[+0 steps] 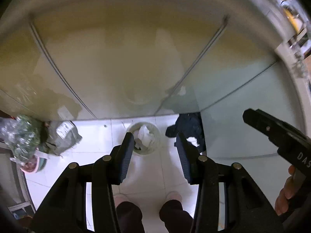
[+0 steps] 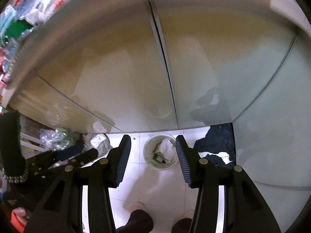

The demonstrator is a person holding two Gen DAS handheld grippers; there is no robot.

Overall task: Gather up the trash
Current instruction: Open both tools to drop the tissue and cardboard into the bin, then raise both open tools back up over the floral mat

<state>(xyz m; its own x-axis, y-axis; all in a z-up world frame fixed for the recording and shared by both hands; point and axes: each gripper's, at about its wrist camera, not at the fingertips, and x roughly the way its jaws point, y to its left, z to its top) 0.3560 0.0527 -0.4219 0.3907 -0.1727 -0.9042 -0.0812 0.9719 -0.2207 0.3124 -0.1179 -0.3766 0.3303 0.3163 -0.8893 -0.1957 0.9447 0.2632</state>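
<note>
Item: small round bin (image 2: pixel 160 151) on the white tiled floor (image 2: pixel 147 186), standing just in front of the foot of the cabinet doors (image 2: pixel 136 77). Contents: crumpled white paper (image 2: pixel 167 147), a dark bottle-like piece (image 2: pixel 158 158) and a thin stick; blur leaves the last two uncertain.

Progress: some trash is already in the bin. Left on the floor: a dark cloth (image 2: pixel 217 141) beside the bin, and plastic bags (image 1: pixel 23 134) toward the left cabinet corner; whether these count as trash is a guess.

Left tongs (image 1: pixel 154 153): part open, empty, aimed steeply down above the bin.

Right tongs (image 2: pixel 153 155): part open, empty, same pose, alongside.
</note>
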